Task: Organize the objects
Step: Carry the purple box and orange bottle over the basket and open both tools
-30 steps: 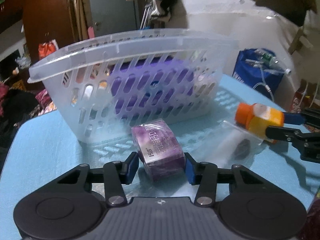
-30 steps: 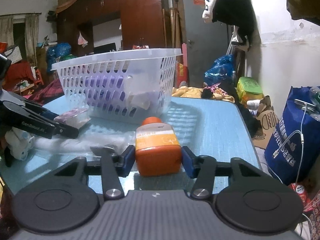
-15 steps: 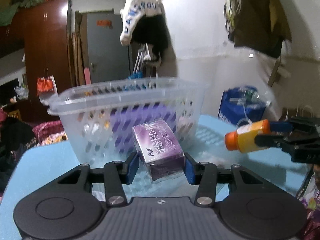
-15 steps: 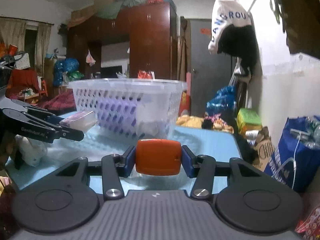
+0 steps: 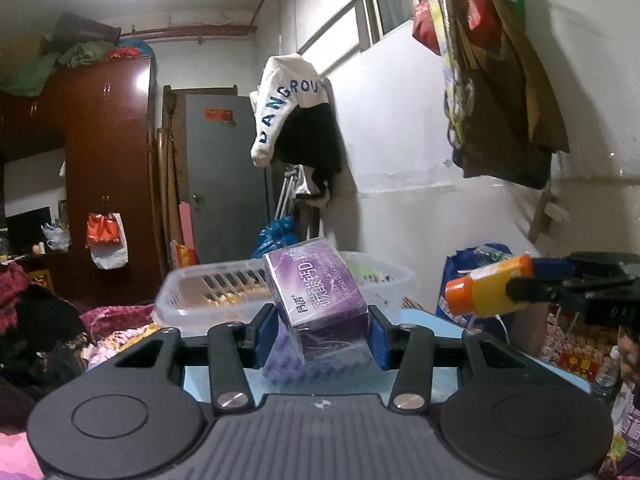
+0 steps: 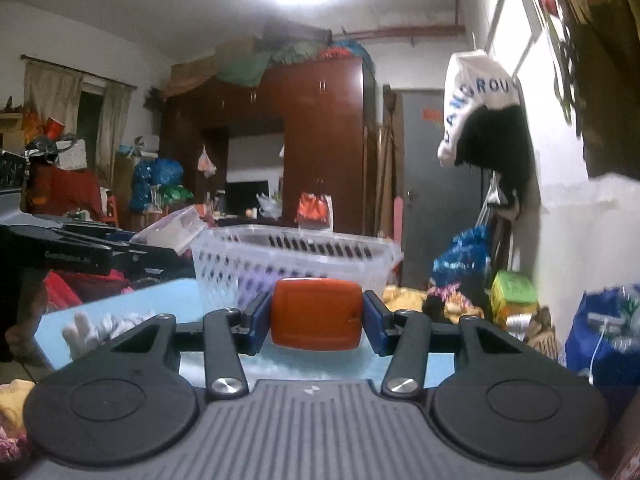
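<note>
My left gripper is shut on a purple box and holds it up in the air, level with the rim of the clear slotted basket behind it. My right gripper is shut on an orange bottle, also lifted, with the basket just beyond it. In the left wrist view the orange bottle and right gripper show at the right. In the right wrist view the purple box and left gripper show at the left.
The basket stands on a light blue table and holds purple items. A white glove-like thing lies on the table's left. A blue bag and floor clutter are beyond the table's right edge.
Both grippers have risen from table height to basket-rim height with their objects held. The views now look across the basket's top instead of at its side.
</note>
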Demonstrator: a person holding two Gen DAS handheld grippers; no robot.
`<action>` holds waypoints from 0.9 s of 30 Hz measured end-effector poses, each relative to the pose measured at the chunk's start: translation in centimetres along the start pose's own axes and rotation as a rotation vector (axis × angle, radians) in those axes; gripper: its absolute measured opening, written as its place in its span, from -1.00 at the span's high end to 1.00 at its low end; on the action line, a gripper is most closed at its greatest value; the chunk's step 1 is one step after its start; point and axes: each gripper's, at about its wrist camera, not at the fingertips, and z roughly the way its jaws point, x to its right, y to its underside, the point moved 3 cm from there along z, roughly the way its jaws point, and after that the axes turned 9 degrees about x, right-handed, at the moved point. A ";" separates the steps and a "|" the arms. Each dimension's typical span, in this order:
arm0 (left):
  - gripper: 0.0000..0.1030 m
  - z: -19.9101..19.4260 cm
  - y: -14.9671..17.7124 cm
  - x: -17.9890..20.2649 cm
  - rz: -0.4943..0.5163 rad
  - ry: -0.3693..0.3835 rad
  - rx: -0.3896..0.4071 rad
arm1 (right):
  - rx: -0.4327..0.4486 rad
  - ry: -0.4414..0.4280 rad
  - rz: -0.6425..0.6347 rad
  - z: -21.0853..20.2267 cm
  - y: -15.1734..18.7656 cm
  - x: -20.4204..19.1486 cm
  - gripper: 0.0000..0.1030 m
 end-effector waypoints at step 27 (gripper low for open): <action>0.01 16.1 -1.0 -9.5 -0.105 -0.104 -0.414 | -0.271 0.124 0.028 18.1 -3.6 1.5 0.00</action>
